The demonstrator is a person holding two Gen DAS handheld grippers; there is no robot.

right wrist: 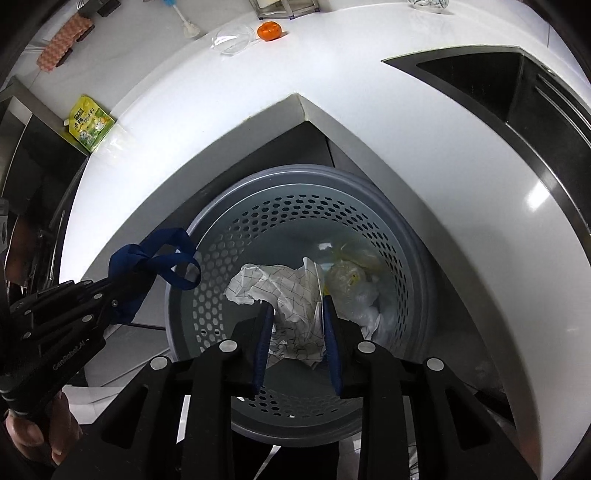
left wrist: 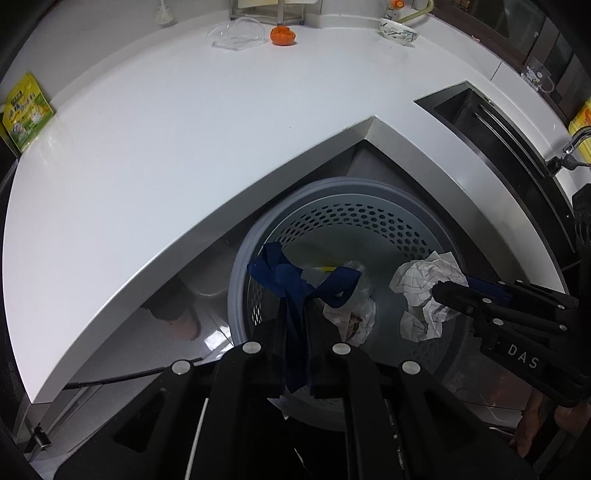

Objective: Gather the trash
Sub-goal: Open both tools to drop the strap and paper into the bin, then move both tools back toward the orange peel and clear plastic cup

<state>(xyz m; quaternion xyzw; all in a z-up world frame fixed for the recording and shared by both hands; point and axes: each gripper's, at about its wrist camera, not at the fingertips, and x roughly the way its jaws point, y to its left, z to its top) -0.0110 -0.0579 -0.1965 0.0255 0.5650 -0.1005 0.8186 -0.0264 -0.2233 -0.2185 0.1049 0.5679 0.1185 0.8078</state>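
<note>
Blue strap [left wrist: 291, 280]: one knotted fabric strip, clamped tight in the left gripper [left wrist: 295, 328], dangling over the bin [right wrist: 399, 229]
Crumpled paper [right wrist: 291, 295]: one ball, sitting between the right gripper [right wrist: 297, 332] pads, which look barely pressing, right above the bin opening
Doing it well: I'd let go only while both are inside the rim, so nothing snags the perforated wall
Counter leftovers: one orange [right wrist: 269, 30], one clear plastic wrapper [right wrist: 232, 40], one green packet [right wrist: 90, 122]
</note>
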